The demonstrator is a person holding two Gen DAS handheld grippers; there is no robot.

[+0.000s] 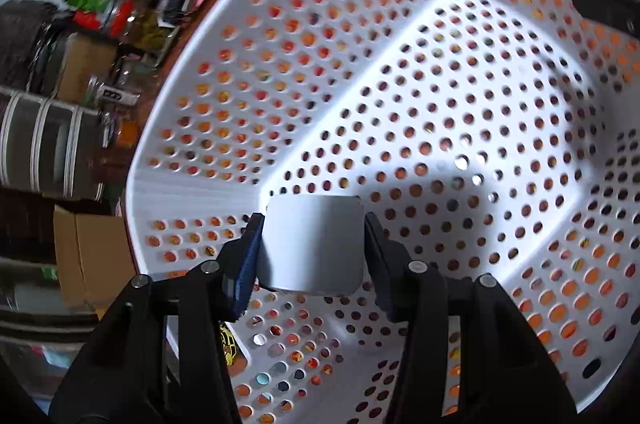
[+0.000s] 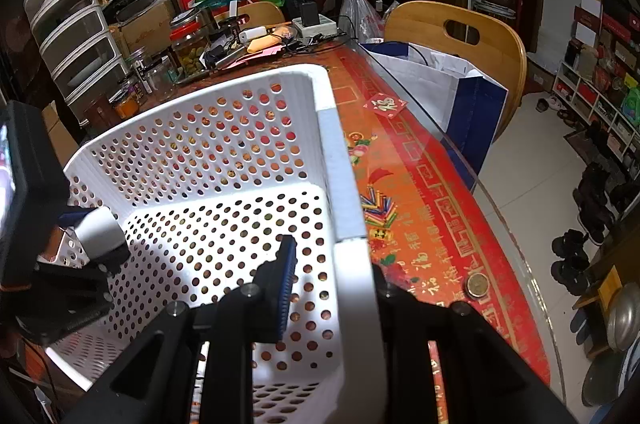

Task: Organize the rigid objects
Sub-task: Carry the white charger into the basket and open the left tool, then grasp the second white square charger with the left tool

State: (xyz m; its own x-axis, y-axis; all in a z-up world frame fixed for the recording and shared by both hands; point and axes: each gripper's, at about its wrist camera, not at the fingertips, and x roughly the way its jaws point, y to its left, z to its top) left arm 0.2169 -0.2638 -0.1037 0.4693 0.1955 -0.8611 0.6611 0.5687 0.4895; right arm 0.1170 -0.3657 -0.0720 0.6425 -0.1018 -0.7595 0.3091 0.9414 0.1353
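**White block held over the basket, basket wall pinched**

Inside the white perforated basket (image 1: 400, 72), the left gripper (image 1: 314, 244) holds a pale, rounded-corner block (image 1: 314, 244) between its fingers (image 1: 250, 256); both pads sit against the block's sides. The block hangs above the basket's holed floor, near one corner, and does not appear to rest on it. In the right wrist view the same block (image 2: 100, 226) shows at the basket's left wall, carried by the left gripper coming in over the rim.

The right gripper (image 2: 332, 276) is closed on the basket's right wall (image 2: 344, 184): one blue-padded finger (image 2: 286, 284) lies inside the basket, the other outside, with the white rim between them.

The basket stands on a worktop (image 2: 420, 184) with a red patterned cover under glass. A small round gold tin (image 2: 477, 285) sits on the worktop just beside the right gripper. Jars, bags and boxes crowd the far end, and a wooden chair (image 2: 460, 36) stands at the worktop's edge.
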